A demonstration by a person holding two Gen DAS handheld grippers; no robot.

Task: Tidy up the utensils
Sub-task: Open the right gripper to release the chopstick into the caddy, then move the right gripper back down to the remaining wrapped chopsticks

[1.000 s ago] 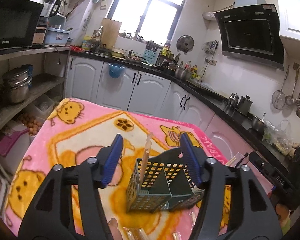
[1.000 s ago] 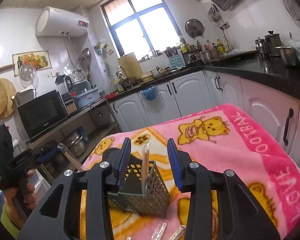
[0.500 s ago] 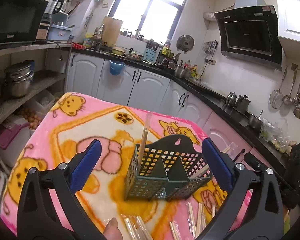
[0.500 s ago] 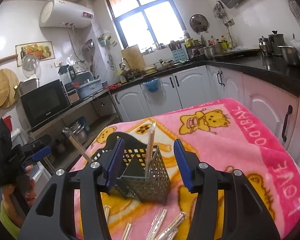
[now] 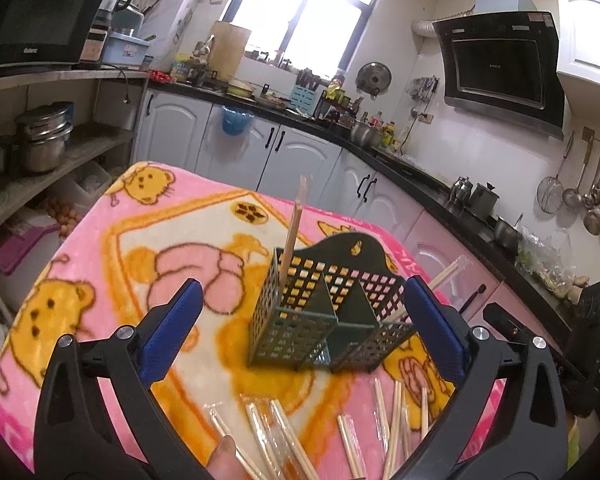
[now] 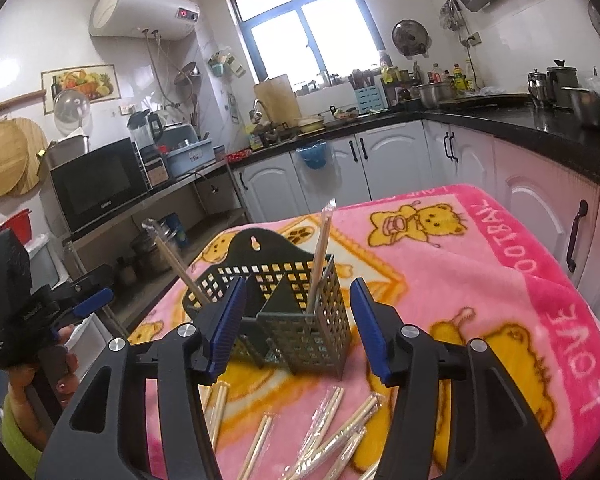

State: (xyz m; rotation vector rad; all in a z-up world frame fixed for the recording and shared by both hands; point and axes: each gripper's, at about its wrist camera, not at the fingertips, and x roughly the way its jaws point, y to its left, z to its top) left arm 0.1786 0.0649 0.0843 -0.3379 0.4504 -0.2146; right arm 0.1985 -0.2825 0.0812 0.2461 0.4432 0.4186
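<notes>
A dark green perforated utensil holder (image 5: 324, 320) (image 6: 300, 320) stands on the pink bear blanket (image 5: 100, 248) (image 6: 500, 280). One wrapped chopstick (image 5: 294, 232) (image 6: 320, 256) stands upright in an end compartment. A second chopstick (image 5: 448, 276) (image 6: 176, 260) leans out of the opposite end. Several loose wrapped chopsticks (image 5: 280, 440) (image 6: 340, 432) lie on the blanket in front of the holder. My left gripper (image 5: 302, 328) is wide open, short of the holder, with nothing between its pads. My right gripper (image 6: 299, 326) is open too, facing the holder and holding nothing.
White cabinets under a black counter (image 5: 400, 164) run behind and to the right of the table. Open shelves with pots (image 5: 44, 140) and a microwave (image 6: 100, 184) stand on the left. In the right wrist view a hand (image 6: 40, 376) grips the left gripper's handle beside the table.
Both grippers opened wider, the left far more, and backed away from the holder while sinking a little. The loose chopsticks on the blanket came into view below them.
</notes>
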